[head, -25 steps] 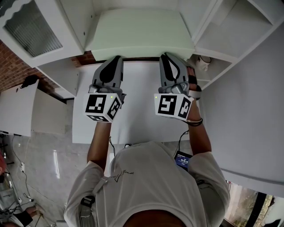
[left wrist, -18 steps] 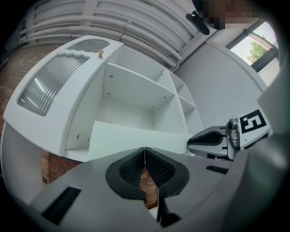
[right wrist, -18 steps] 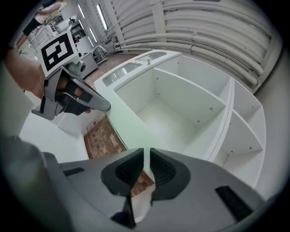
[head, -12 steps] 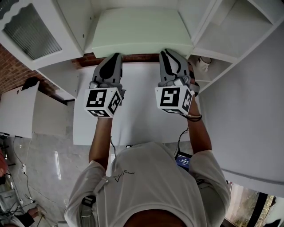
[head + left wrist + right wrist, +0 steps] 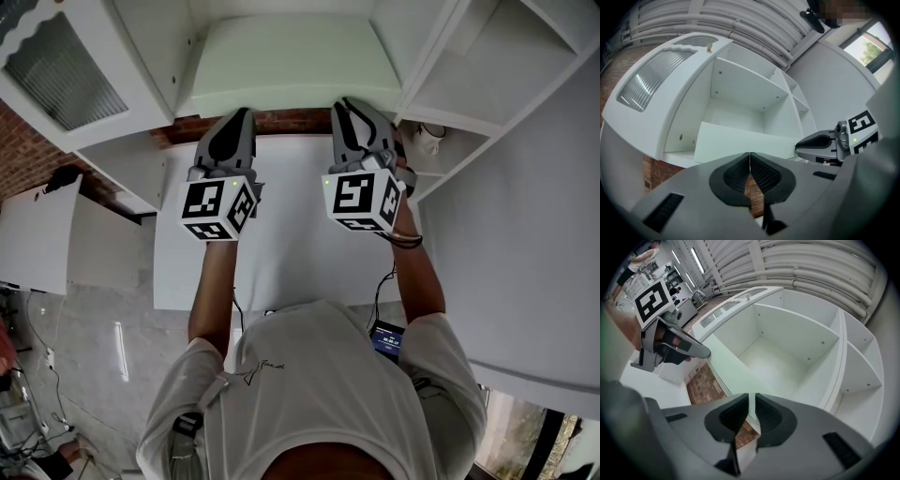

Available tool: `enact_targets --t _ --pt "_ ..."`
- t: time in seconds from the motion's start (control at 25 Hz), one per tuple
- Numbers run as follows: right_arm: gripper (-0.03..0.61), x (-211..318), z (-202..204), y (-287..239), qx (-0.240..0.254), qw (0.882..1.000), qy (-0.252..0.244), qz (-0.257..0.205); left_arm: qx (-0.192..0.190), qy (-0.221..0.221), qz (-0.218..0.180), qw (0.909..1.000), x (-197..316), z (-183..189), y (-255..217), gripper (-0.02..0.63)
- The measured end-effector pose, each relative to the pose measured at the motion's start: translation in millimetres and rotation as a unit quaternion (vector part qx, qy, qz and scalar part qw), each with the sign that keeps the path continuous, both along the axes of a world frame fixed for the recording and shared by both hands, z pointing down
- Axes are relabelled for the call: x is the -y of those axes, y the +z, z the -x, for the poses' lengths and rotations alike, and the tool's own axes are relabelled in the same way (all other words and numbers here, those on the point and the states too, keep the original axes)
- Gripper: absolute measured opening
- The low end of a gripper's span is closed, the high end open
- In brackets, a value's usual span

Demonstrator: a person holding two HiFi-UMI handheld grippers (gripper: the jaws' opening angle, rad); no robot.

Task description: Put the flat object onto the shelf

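**Head view: green board lies in the shelf bay, both grippers closed at its front edge**

Pale green flat board point(image 5: 291, 61) lies flat in the wide open bay of the white shelf unit point(image 5: 427, 66). Its near edge sits about at the bay's front lip. My left gripper point(image 5: 238, 114) and right gripper point(image 5: 345, 105) are side by side with their tips at that near edge, spaced apart along it. I judge the spacing is so a push goes in square, without skew. From above I can't tell whether the tips touch the edge or stop just short.

Left gripper view: my jaws are fully together, pads meeting, nothing between them. Right gripper view: jaws all but closed with a thin slit, and nothing in it. The board's edge is beyond the tips.

My read is that closed tips work as blunt pushers. The jaws part sideways and the board lies flat, so clamping it wouldn't suit anyway.

Both arms reach over the white table point(image 5: 281, 253). A strip of brick wall point(image 5: 291, 122) shows between the table and the shelf. The board looks nearly home, with maybe a last nudge left.

Writing: none readable and no brand anywhere. The marker cubes point(image 5: 217, 208) carry only black-and-white square patterns, plus a small green light on each.
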State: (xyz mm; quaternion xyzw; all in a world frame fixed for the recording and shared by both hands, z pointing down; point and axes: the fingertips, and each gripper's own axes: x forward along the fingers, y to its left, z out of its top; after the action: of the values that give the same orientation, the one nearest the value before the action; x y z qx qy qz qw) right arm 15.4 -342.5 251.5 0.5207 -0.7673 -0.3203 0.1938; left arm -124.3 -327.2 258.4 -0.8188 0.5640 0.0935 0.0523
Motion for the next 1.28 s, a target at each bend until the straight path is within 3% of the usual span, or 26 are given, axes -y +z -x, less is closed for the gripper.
enact_targets --t 0.84,1.28 --pt "0.057 11 10 1 0.027 1.0 -0.015 -0.001 0.004 -0.02 0.031 0.9993 24 14 10 0.015" --pt "0.038 -27 7 6 0.107 0.992 -0.059 0.042 0.005 -0.009 0.043 0.999 -7 12 24 0.015"
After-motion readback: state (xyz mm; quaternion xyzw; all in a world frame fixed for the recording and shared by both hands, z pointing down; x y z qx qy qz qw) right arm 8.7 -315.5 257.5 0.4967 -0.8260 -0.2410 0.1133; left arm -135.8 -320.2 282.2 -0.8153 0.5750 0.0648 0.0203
